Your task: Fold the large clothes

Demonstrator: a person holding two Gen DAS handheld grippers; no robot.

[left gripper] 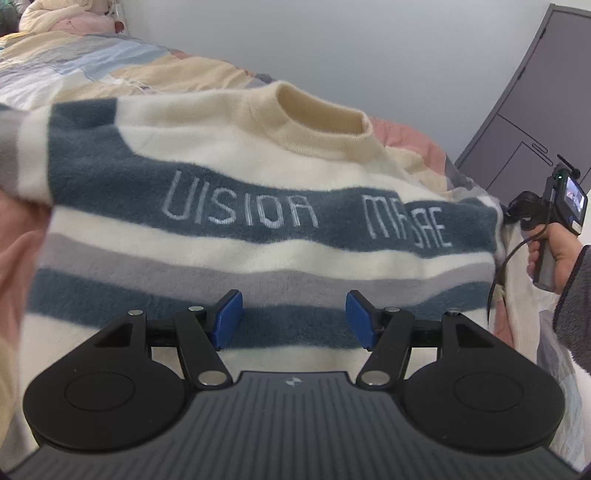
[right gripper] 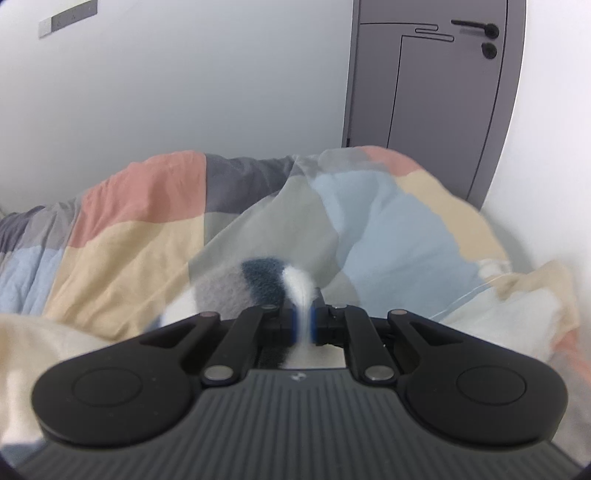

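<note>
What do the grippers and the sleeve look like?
Each gripper, left and right, has black linkage arms, round black side discs, a ribbed grey body and blue pads. The right one's handle carries a small screen and a black cable. The sleeve is fuzzy grey.

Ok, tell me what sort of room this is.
Most likely a bedroom. A striped sweater lies on a bed covered by a patchwork duvet, bedding is heaped at its far end, and a grey door stands in the wall beyond.

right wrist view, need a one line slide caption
Right tool shut on a fold of the striped sweater, over a patchwork quilt.
</note>
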